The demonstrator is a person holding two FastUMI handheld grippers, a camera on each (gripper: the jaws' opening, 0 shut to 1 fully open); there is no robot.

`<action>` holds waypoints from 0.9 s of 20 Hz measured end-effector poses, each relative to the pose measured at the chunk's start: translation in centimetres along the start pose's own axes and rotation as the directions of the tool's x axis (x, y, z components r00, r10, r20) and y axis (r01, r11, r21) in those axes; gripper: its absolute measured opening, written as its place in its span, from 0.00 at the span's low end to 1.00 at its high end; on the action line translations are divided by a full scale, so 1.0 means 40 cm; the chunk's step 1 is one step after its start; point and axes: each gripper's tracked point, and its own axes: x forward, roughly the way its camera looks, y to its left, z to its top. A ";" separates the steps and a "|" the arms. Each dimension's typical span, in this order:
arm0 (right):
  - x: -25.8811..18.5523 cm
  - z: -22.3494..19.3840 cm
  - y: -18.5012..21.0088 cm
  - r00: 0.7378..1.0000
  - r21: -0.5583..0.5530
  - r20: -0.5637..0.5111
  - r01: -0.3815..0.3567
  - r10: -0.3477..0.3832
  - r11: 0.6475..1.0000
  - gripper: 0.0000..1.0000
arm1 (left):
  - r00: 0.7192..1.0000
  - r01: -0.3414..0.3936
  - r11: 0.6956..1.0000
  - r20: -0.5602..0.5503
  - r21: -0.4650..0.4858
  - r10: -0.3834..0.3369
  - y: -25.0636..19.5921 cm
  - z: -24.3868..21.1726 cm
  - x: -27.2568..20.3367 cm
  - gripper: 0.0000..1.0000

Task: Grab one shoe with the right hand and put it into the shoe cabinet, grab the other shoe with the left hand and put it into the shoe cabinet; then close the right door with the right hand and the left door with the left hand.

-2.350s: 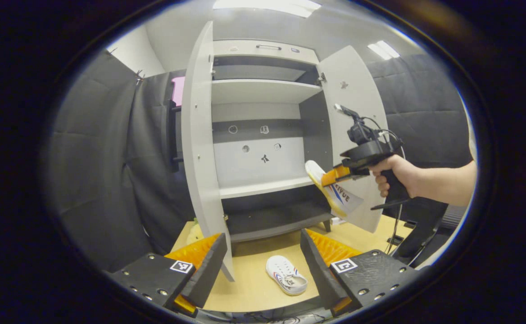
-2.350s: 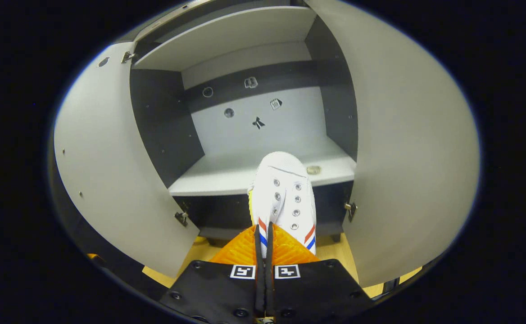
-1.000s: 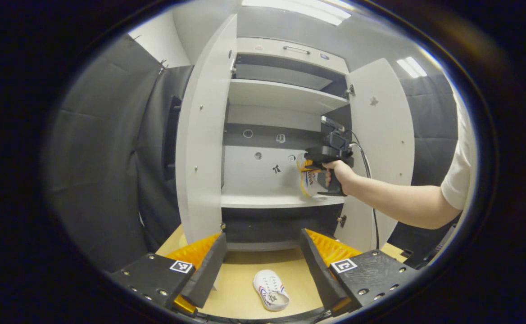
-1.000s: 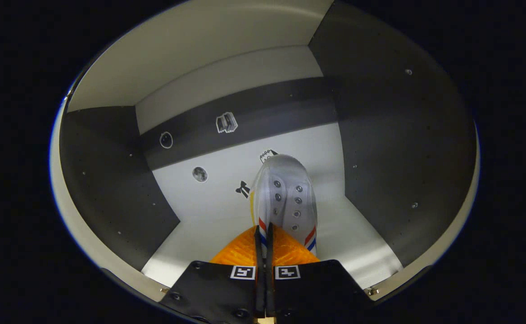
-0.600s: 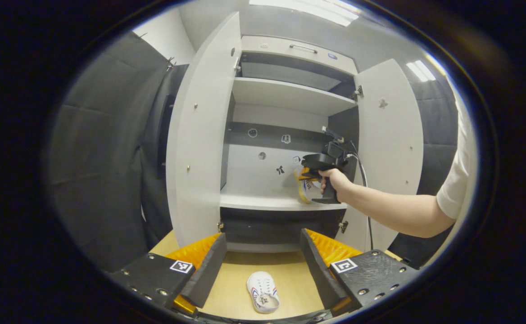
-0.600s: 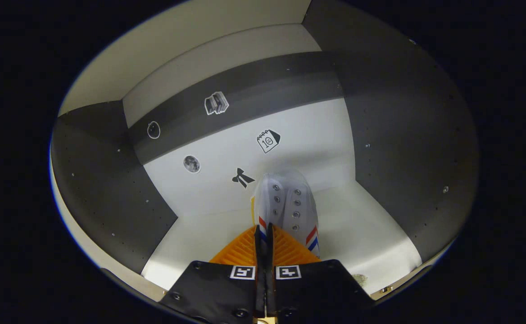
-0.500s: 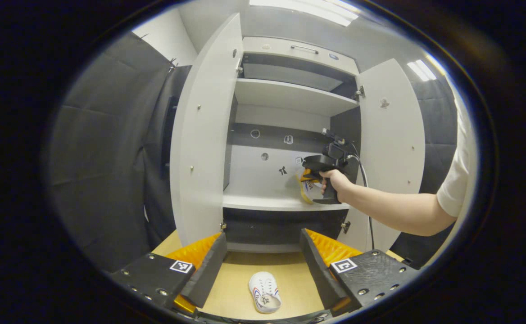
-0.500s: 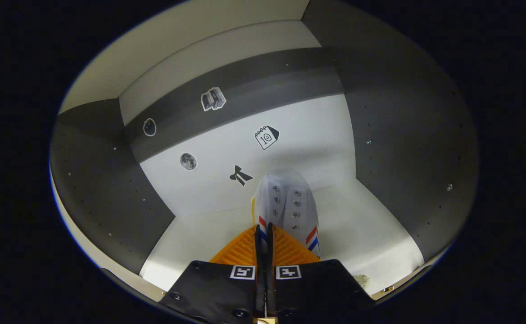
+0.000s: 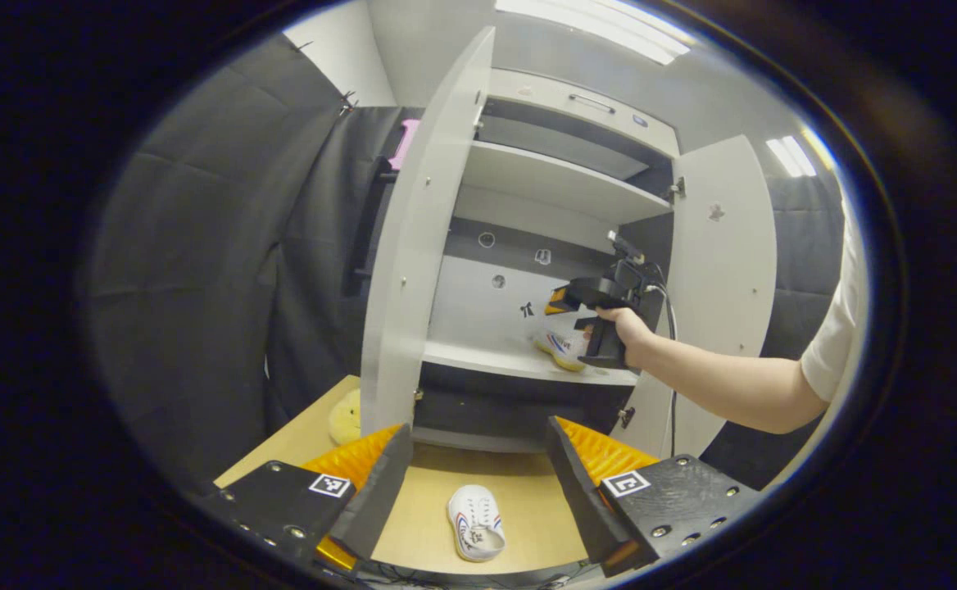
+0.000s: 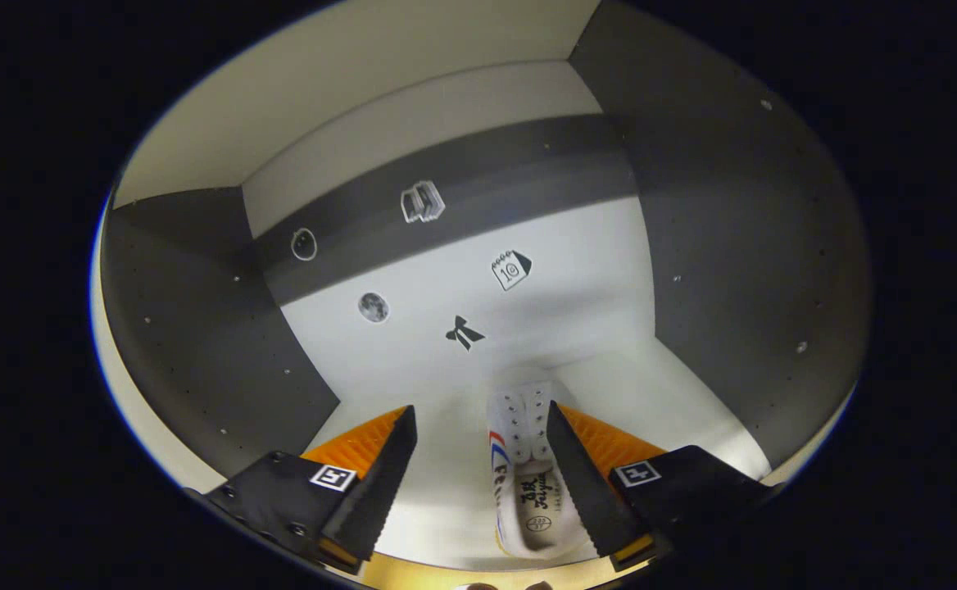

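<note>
Black cloth is lining the booth behind a tall grey-and-white shoe cabinet [image 9: 544,246] that is standing on a pale wooden bench [image 9: 519,500] with both doors swung wide.

Half a second ago the right hand-held gripper [image 10: 478,483] was pinching the heel of a white canvas shoe with red and blue side stripes [image 10: 528,475]; now its fingers are standing spread, and the shoe is lying flat on the white middle shelf [image 10: 675,410], toe pointing to 12 o'clock toward the back wall. The shoe is sitting between the spread fingers, closer to the one at 3 o'clock. In the left gripper view, the same shoe [image 9: 562,344] is resting on the shelf just below the right hand-held gripper [image 9: 564,299], at about 1 o'clock from the frame's centre, with a person's hand [image 9: 630,328] around the handle.

So the first placement is looking finished, and the right hand is free to be drawing out.

The left hand-held gripper [image 9: 474,483] is hanging spread above the bench, with the second white canvas shoe [image 9: 476,534] lying at 6 o'clock between its fingers, not yet gripped. That pickup is probably coming next, with both doors awaiting closing afterwards.
</note>
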 end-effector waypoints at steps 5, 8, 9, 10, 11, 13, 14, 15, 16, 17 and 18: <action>-0.200 0.035 0.040 0.988 -0.174 0.154 0.015 0.012 0.985 0.98 | 0.999 0.031 0.993 -0.040 0.114 -0.027 0.044 -0.056 -0.045 0.94; -0.316 0.034 0.047 0.976 -0.192 0.220 0.040 0.004 0.981 0.98 | 0.995 0.072 0.985 -0.084 0.158 -0.059 0.051 -0.109 -0.061 0.94; -0.350 0.019 0.041 0.977 -0.185 0.211 0.049 -0.009 0.981 0.98 | 0.993 0.088 0.983 -0.091 0.159 -0.074 0.047 -0.119 -0.064 0.94; -0.386 0.009 0.028 0.976 -0.175 0.215 0.067 -0.028 0.982 0.92 | 0.991 0.103 0.982 -0.100 0.155 -0.089 0.042 -0.133 -0.065 0.94; -0.424 0.006 0.020 0.972 -0.168 0.230 0.076 -0.036 0.983 0.98 | 0.989 0.115 0.982 -0.110 0.149 -0.100 0.037 -0.147 -0.064 0.94; -0.497 -0.006 0.006 0.960 -0.172 0.276 0.089 -0.039 0.981 0.98 | 0.985 0.134 0.982 -0.127 0.131 -0.118 0.028 -0.182 -0.059 0.94; -0.527 -0.017 -0.010 0.952 -0.170 0.301 0.103 -0.048 0.980 0.98 | 0.983 0.139 0.982 -0.136 0.127 -0.122 0.024 -0.201 -0.052 0.94; -0.547 -0.043 -0.025 0.950 -0.168 0.307 0.109 -0.053 0.980 0.98 | 0.983 0.139 0.982 -0.141 0.128 -0.121 0.022 -0.216 -0.042 0.94; -0.563 -0.079 -0.044 0.955 -0.169 0.288 0.116 -0.064 0.979 0.98 | 0.982 0.136 0.982 -0.146 0.134 -0.116 0.022 -0.231 -0.034 0.96; -0.580 -0.125 -0.070 0.966 -0.165 0.245 0.124 -0.081 0.978 0.98 | 0.982 0.139 0.979 -0.146 0.147 -0.117 0.018 -0.244 -0.029 0.96; -0.599 -0.168 -0.086 0.975 -0.158 0.202 0.120 -0.087 0.980 0.98 | 0.982 0.146 0.975 -0.143 0.165 -0.123 0.011 -0.255 -0.021 0.94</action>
